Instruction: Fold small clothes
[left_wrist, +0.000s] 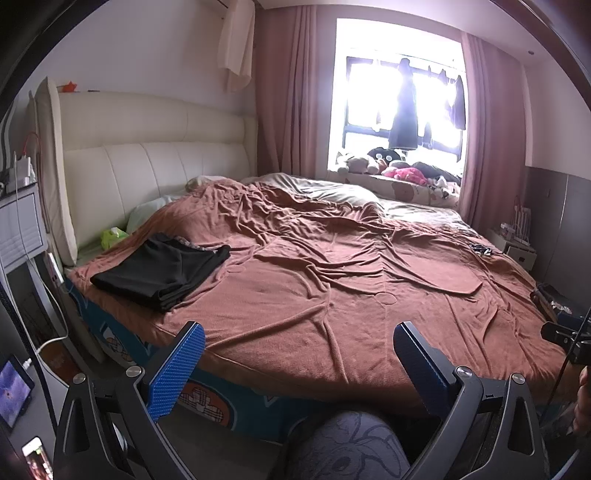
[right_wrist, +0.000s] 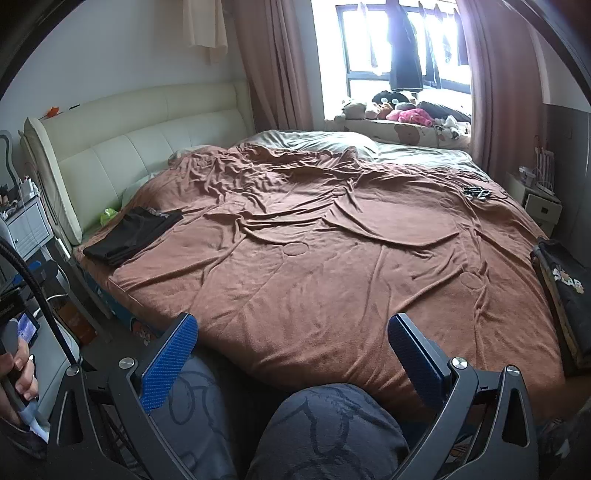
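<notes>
A folded black garment (left_wrist: 162, 267) (right_wrist: 131, 236) lies flat on the brown blanket (left_wrist: 332, 288) (right_wrist: 332, 258) near the bed's left edge, close to the headboard. My left gripper (left_wrist: 299, 332) is open, held above the near edge of the bed, with nothing between its blue pads. My right gripper (right_wrist: 291, 325) is open too, empty, over the bed's near edge. Both are well short of the garment, which lies to their far left. A small dark patterned item (left_wrist: 480, 250) (right_wrist: 476, 192) lies on the blanket at the far right.
A person's knees in grey printed trousers (right_wrist: 332, 428) (left_wrist: 351, 446) sit below the grippers. A cream headboard (left_wrist: 147, 147), a green item (left_wrist: 112, 236), a nightstand with cables (left_wrist: 22, 221), a dark bag (right_wrist: 565, 288) at right, plush toys (left_wrist: 388, 166) on the window sill.
</notes>
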